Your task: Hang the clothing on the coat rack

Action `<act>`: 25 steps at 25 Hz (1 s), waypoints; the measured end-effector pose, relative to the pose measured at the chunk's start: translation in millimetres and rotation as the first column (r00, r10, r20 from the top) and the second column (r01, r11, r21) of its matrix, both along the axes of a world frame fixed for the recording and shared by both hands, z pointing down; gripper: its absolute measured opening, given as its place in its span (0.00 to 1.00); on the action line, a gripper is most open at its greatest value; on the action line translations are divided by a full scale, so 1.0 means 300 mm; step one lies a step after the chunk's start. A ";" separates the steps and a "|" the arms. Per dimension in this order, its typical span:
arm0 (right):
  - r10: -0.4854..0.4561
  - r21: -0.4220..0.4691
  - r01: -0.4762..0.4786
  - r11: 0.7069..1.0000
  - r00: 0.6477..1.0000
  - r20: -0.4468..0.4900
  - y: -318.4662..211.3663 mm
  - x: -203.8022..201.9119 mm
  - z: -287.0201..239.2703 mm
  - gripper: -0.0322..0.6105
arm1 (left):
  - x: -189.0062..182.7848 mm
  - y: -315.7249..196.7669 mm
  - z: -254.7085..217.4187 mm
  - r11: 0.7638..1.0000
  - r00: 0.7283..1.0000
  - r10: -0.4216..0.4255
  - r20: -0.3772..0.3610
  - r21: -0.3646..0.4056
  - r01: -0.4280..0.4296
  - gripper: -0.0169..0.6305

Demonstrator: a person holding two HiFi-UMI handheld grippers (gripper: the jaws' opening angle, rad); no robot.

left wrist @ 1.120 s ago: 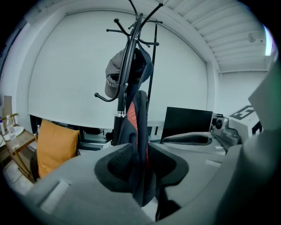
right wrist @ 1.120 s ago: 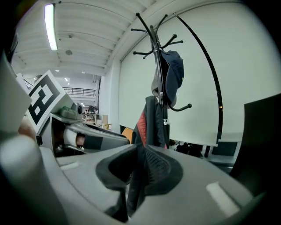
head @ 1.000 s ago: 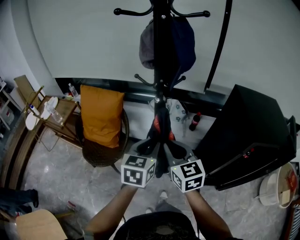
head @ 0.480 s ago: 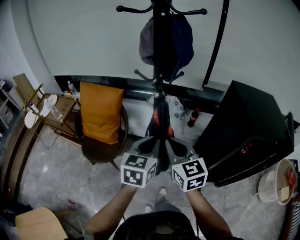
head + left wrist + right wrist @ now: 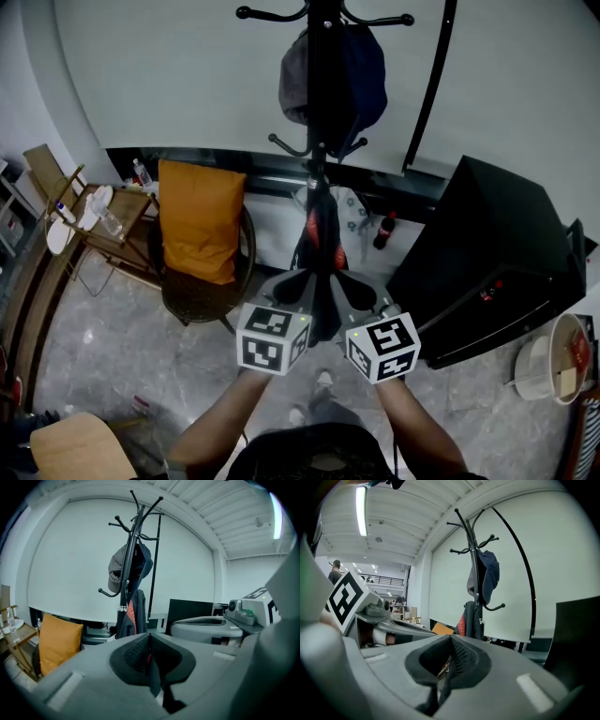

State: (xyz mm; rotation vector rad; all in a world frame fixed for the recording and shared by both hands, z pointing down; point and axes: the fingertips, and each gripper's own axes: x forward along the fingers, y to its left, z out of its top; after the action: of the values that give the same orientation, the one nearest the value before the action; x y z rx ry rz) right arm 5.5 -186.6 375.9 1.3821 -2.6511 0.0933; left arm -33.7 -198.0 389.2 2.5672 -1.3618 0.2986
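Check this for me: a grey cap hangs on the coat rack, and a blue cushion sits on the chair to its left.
One thing is wrong: the cushion is orange, not blue, as the head view shows. The rest stands: a grey cap hangs on the coat rack, and the orange cushion sits on the chair to its left.

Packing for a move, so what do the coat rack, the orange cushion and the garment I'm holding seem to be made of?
Coat rack: probably metal, painted black, judging by its thin, rigid pole and curved hooks.
Orange cushion: woven fabric, matte, with soft creases.
Garment: thin dark cloth with a red panel, hanging limp in folds. The exact fibre can't be told.
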 end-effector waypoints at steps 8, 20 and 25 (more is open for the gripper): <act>0.007 -0.017 -0.007 1.000 1.000 -0.009 0.023 0.011 0.013 0.05 | -0.001 0.018 0.004 1.000 1.000 0.011 -0.007 -0.001 -0.011 0.04; 0.006 -0.008 -0.006 1.000 1.000 -0.019 0.031 0.013 0.000 0.05 | 0.008 0.027 0.001 0.999 0.999 0.033 -0.009 0.008 -0.033 0.04; 0.001 -0.003 -0.001 1.000 1.000 -0.023 0.036 0.013 -0.003 0.05 | 0.019 0.029 0.006 0.999 0.999 0.036 -0.017 0.010 -0.036 0.04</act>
State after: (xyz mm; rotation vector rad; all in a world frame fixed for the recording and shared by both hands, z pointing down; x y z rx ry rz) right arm 9.4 -175.7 375.1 1.3760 -2.6305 0.0811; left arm -28.0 -189.4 391.1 2.5989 -1.3153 0.2753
